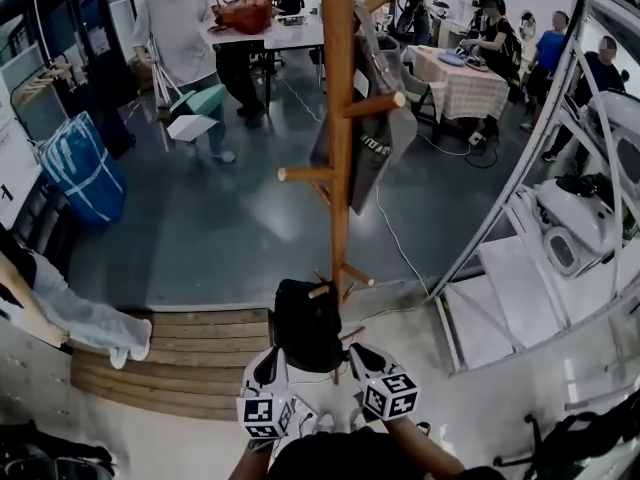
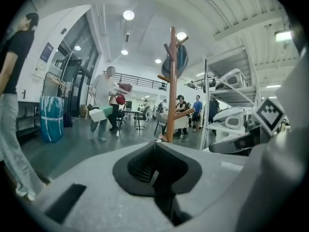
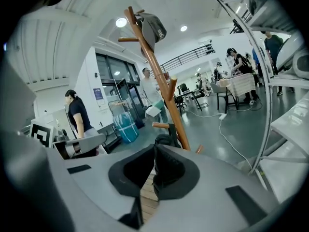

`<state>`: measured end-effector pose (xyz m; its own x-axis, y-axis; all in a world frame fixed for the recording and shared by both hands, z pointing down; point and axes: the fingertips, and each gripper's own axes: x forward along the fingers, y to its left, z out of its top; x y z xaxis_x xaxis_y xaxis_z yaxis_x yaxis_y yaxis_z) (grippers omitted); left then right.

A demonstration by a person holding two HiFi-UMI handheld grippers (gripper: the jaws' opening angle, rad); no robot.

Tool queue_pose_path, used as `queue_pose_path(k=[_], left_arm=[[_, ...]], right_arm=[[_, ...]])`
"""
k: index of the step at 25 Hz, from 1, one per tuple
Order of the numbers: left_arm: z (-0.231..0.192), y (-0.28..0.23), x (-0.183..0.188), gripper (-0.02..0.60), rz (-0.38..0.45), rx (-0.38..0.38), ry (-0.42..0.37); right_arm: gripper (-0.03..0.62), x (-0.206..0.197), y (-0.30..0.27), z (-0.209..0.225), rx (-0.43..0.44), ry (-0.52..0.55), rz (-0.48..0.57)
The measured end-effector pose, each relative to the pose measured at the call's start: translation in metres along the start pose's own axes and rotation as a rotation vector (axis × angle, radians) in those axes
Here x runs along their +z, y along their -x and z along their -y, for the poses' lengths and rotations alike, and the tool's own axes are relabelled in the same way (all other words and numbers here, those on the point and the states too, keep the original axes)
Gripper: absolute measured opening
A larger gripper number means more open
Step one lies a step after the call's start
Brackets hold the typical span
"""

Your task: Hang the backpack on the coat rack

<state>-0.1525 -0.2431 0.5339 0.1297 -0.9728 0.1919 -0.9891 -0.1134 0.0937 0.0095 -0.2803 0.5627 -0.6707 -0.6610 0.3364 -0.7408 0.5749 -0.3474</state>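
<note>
The wooden coat rack (image 1: 338,118) stands straight ahead. A black backpack (image 1: 307,323) sits against the pole near its foot, its top at a low peg (image 1: 319,290), and seems to hang from it. My left gripper (image 1: 272,354) is just below and left of the bag, my right gripper (image 1: 357,351) just below and right. In the left gripper view the left gripper (image 2: 155,143) is shut with nothing between its jaws, and the rack (image 2: 171,86) stands beyond. In the right gripper view the right gripper (image 3: 154,146) is shut too, with the backpack (image 3: 165,140) right behind its tips.
A grey garment (image 1: 378,133) hangs from the rack's upper pegs. A wooden platform (image 1: 190,353) lies at the left and a white slanted frame (image 1: 520,183) at the right. A cable (image 1: 400,248) runs over the floor. A blue bag (image 1: 85,173) and several people are farther off.
</note>
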Motion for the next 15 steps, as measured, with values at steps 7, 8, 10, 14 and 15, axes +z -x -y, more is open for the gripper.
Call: queue_pose_path(k=[7, 8, 10, 14, 15], left_arm=[[0.014, 0.014, 0.009, 0.021, 0.041, 0.004, -0.025], [0.017, 0.015, 0.010, 0.021, 0.049, 0.001, -0.033], [0.022, 0.015, 0.009, 0.021, 0.055, 0.004, -0.038], [0.031, 0.017, 0.003, 0.021, 0.052, 0.010, -0.028], [0.033, 0.017, 0.001, 0.021, 0.052, 0.010, -0.025]], right_arm=[[0.018, 0.016, 0.023, -0.017, 0.026, 0.039, 0.064], [0.018, 0.017, 0.024, -0.017, 0.022, 0.047, 0.069], [0.018, 0.017, 0.027, -0.017, 0.014, 0.059, 0.072], [0.018, 0.014, 0.034, -0.016, 0.020, 0.073, 0.065], [0.016, 0.013, 0.036, -0.016, 0.023, 0.072, 0.064]])
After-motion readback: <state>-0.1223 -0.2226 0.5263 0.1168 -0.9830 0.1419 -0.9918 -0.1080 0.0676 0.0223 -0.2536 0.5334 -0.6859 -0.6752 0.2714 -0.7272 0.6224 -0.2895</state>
